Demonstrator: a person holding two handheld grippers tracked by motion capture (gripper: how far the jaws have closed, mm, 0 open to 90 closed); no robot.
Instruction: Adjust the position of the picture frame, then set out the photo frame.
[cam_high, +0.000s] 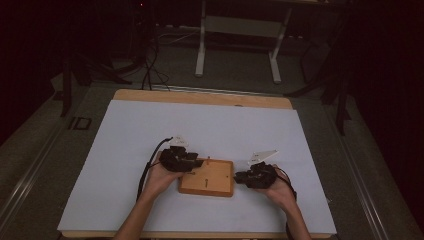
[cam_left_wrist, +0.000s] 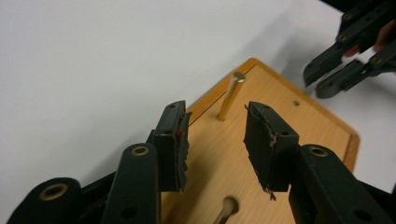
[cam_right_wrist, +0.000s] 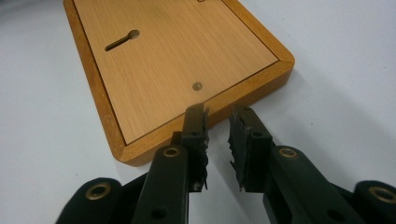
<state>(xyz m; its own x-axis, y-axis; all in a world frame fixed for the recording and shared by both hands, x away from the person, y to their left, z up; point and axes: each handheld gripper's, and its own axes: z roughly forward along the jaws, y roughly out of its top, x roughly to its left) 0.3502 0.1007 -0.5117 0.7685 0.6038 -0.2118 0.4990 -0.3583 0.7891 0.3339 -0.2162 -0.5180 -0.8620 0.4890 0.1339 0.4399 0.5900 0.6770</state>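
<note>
board: smooth rectangular wooden board (cam_high: 207, 178) with rounded corners, near the counter's (cam_high: 125, 150) front edge
peg: thin upright brass peg (cam_left_wrist: 230, 96)
left tool (cam_left_wrist: 215, 140): open over board, empty
right tool (cam_right_wrist: 218, 140): slightly open, empty, at board's edge

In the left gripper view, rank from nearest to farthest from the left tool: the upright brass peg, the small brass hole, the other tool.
1. Upright brass peg: just ahead of the left tool, near the board's edge.
2. Small brass hole: farther along the board, to the right.
3. Right tool: beyond the board, upper right.
</note>
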